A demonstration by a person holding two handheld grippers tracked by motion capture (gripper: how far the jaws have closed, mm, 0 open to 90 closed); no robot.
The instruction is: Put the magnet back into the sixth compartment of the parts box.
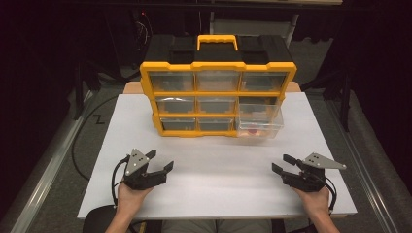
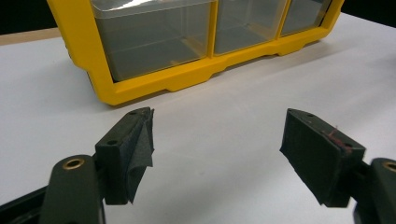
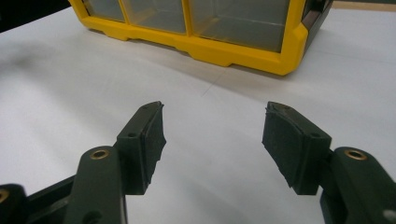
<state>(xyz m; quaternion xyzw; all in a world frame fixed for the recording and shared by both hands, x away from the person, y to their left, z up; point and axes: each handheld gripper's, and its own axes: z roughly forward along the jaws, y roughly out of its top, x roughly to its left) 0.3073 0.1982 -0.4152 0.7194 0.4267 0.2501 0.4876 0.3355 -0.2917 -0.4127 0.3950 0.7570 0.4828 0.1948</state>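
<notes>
A yellow organizer [image 1: 218, 92] with a carry handle and several clear drawers stands at the back middle of the white table [image 1: 218, 170]. Its bottom right drawer [image 1: 260, 121] is pulled out, and a small red item [image 1: 253, 131] lies inside it. My left gripper [image 1: 162, 159] rests low at the front left, open, with nothing between its pads. At the front right, my right gripper [image 1: 279, 162] is also open and holds nothing. The left gripper view shows its own gripper [image 2: 217, 135] facing the organizer's lower left corner [image 2: 154, 84]. The right gripper [image 3: 212, 126] faces the lower right corner [image 3: 233, 51].
Bare white tabletop lies between the two grippers and the organizer. Black cables trail from both grippers near the table's front edge [image 1: 214, 213]. The surroundings beyond the table are dark, with a metal rail [image 1: 48, 170] at the left.
</notes>
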